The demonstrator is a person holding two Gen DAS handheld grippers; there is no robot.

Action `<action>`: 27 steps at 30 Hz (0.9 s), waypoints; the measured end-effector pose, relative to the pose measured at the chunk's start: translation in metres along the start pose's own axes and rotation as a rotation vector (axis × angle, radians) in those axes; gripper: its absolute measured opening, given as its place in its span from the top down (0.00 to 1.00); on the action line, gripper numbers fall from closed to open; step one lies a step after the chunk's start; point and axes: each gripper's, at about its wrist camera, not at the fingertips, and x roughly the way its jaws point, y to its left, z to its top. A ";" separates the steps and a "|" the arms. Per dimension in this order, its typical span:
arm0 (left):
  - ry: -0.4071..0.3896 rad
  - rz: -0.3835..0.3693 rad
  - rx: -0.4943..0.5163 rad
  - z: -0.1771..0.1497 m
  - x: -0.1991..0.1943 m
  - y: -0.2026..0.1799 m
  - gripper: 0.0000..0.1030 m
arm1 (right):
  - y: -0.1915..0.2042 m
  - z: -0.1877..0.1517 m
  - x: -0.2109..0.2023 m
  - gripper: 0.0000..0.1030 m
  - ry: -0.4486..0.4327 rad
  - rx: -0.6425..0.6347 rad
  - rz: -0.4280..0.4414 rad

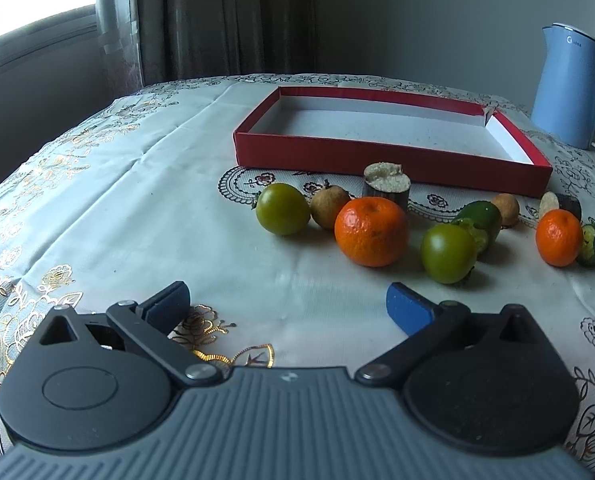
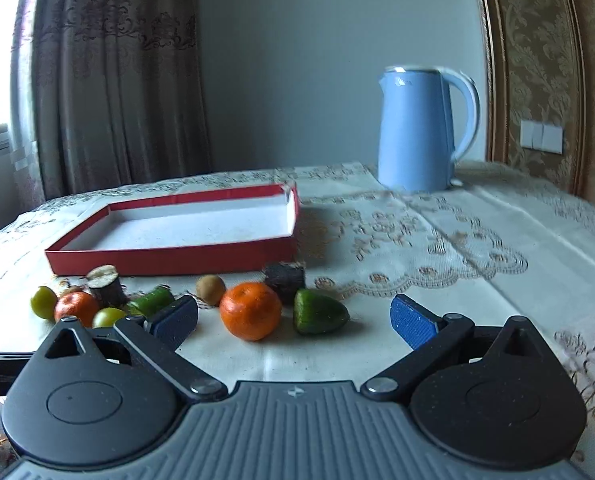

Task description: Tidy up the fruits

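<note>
both grippers spread wide and holding nothing, left gripper [image 1: 287, 306] low over the tablecloth [image 1: 137, 200], right gripper [image 2: 293, 318] near an orange [image 2: 250, 311], fruits scattered just in front of the empty red box [image 1: 377, 156], blue kettle [image 2: 421, 128] way back

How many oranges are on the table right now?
2. One orange lies nearer the left gripper, beside a green fruit; the other orange sits ahead of the right gripper. None in the red box.
</note>
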 end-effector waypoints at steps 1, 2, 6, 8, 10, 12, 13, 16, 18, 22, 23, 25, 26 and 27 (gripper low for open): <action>0.000 0.000 0.000 0.000 0.000 0.000 0.00 | -0.003 0.000 0.003 0.00 0.012 0.015 0.009; 0.000 0.000 0.001 0.000 0.000 0.000 0.00 | -0.005 0.001 0.004 0.00 0.015 0.028 0.017; -0.001 -0.001 0.000 0.000 0.000 0.000 0.00 | -0.011 0.001 0.011 0.00 0.054 0.071 0.028; -0.003 -0.002 0.000 -0.001 0.000 0.000 0.00 | -0.012 0.000 0.010 0.00 0.051 0.078 0.027; -0.003 -0.003 -0.001 -0.001 0.000 0.000 0.00 | -0.011 -0.001 0.009 0.00 0.043 0.073 0.020; -0.004 -0.003 0.000 -0.001 0.000 0.000 0.00 | -0.009 -0.001 0.007 0.00 0.033 0.062 0.012; -0.003 -0.003 0.000 -0.001 0.000 0.000 0.00 | -0.008 -0.001 0.006 0.00 0.029 0.056 0.010; -0.003 -0.003 -0.001 -0.001 0.000 0.000 0.00 | -0.005 -0.001 0.006 0.00 0.029 0.041 0.008; -0.003 -0.003 -0.001 -0.001 0.000 0.000 0.00 | -0.005 -0.001 0.006 0.00 0.031 0.038 0.009; -0.003 -0.002 -0.001 -0.001 0.000 0.000 0.00 | -0.005 -0.001 0.008 0.00 0.042 0.036 0.014; -0.003 -0.002 -0.001 -0.001 0.000 0.000 0.00 | -0.005 -0.001 0.008 0.00 0.044 0.035 0.015; -0.003 -0.003 -0.002 -0.001 0.000 0.000 0.00 | -0.004 -0.001 0.008 0.00 0.046 0.034 0.016; -0.003 -0.002 -0.001 -0.001 0.000 0.000 0.00 | -0.004 -0.001 0.008 0.00 0.046 0.033 0.016; -0.003 -0.002 -0.001 0.000 0.000 0.000 0.00 | -0.004 -0.001 0.008 0.00 0.046 0.032 0.017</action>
